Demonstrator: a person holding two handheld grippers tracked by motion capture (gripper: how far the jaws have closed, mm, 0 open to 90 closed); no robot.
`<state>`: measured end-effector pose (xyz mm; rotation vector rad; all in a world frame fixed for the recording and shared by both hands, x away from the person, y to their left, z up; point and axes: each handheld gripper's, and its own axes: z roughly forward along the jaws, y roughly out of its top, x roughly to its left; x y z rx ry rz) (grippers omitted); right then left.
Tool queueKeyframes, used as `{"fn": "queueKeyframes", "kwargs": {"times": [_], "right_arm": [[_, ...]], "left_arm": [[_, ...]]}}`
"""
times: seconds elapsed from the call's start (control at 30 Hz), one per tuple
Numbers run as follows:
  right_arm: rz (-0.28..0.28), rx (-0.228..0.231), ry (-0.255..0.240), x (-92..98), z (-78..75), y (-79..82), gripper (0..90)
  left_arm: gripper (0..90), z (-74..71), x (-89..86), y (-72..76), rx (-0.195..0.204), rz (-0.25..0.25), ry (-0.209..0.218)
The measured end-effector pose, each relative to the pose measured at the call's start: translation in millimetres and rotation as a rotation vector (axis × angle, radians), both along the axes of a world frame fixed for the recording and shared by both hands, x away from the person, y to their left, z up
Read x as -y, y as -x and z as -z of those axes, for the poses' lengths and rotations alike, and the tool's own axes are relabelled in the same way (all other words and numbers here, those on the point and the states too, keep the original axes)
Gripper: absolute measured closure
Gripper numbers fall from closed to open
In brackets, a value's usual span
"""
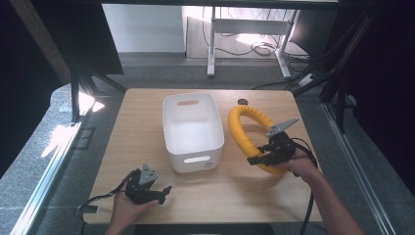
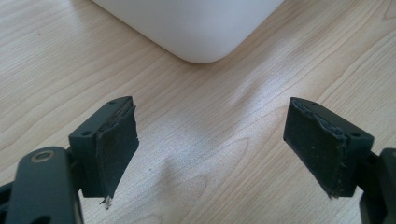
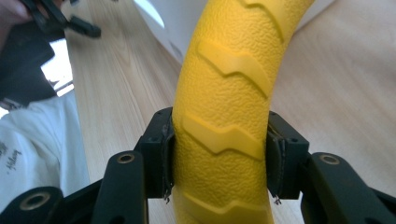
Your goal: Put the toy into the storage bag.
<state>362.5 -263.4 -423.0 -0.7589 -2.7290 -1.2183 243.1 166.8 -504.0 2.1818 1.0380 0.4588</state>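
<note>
My right gripper (image 1: 259,159) is clamped on the yellow ring (image 3: 224,116), lifting its near end. My left gripper (image 1: 164,193) rests with jaws apart, bin (image 2: 196,28) just ahead. Next: carry the ring over the bin.

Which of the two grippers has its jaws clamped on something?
The right gripper, clamped on the yellow ring. The left gripper stands open over bare table.

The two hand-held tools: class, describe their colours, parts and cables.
The left tool and the right tool are black, each topped by a grey three-cornered plate and trailing a black cable. Each has two black jaws with worn, frayed dark pads. Both forearms are bare of sleeves.
</note>
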Motion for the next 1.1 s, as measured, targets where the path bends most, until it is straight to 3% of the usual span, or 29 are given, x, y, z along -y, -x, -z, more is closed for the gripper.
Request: {"fn": "queueKeyframes", "kwargs": {"times": [0.17, 1.1], "right_arm": [[0.018, 0.045, -0.056, 3.7, -12.7, 1.7, 51.4], [0.004, 0.138, -0.151, -7.4, -46.6, 8.1, 51.3]], "left_arm": [[17.8, 0.1, 0.0, -0.2, 0.000, -0.001, -0.002], [17.8, -1.2, -1.8, 0.2, 0.009, -0.003, -0.009]]}}
